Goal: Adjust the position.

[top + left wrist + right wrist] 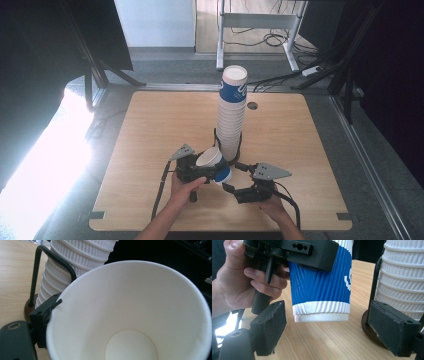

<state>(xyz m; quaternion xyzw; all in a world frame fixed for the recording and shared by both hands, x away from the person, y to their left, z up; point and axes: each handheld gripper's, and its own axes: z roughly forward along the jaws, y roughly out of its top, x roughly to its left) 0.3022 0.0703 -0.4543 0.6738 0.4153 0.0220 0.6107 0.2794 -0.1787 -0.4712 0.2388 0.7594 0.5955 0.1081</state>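
Blue ribbing on the cup [320,282] is seen from the right gripper view; its white inside [130,315] from the left gripper view. A cup stack [232,112] in a wire holder [374,282] stands just beside it on the desk [150,130]. The cup's rim is pinched by the left gripper [200,170] fingers [46,312]. The right gripper [235,177] fingers [269,327] are spread, with the cup beyond them, untouched.

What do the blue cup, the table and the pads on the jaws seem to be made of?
The blue cup looks like paper: a ribbed blue sleeve outside and a smooth, matt white inside. The table seems to be light wood or a wood-look laminate, with visible grain and a soft sheen. The pads appear to be black foam or rubber, rough and chipped at the edges.
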